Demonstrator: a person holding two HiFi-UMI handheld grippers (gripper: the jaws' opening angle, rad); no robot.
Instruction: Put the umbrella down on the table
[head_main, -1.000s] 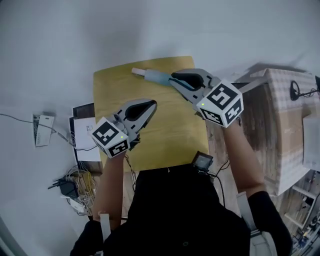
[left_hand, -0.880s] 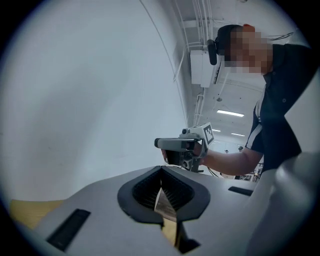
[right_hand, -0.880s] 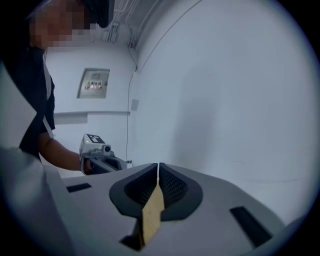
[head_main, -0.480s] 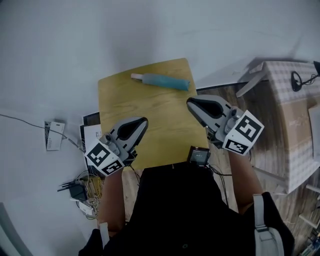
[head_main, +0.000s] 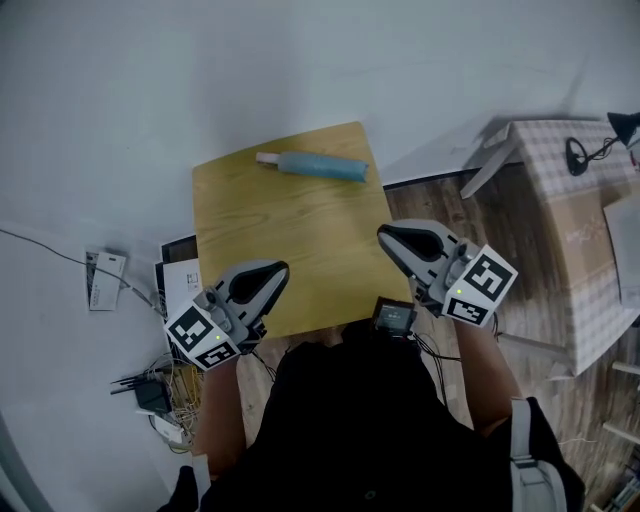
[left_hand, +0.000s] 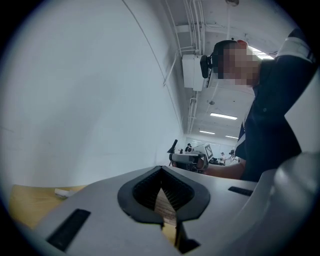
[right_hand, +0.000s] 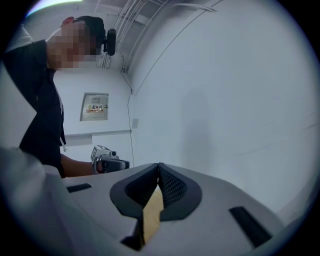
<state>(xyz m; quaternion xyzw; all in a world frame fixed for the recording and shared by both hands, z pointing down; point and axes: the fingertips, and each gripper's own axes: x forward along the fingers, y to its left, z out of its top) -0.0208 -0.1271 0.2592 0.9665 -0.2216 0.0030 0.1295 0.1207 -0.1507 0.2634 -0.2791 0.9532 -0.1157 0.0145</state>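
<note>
Pulled back to the near edge of the surface (head_main: 290, 232), the left tongs (head_main: 279, 269) and right tongs (head_main: 386, 235) are pressed together, empty, while the umbrella (head_main: 310, 166) lies flat at the far edge, so the task looks done; next, just keep clear.

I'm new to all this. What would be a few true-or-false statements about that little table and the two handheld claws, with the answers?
1. The teal umbrella lies flat on the wooden table. True.
2. The right gripper is clamped on the umbrella. False: its jaws are together with nothing between them, well apart from the umbrella.
3. The left gripper has its jaws together and holds nothing. True.
4. The umbrella lies at the table edge nearest the person. False: it lies along the far edge, and both grippers are at the near edge.
</note>
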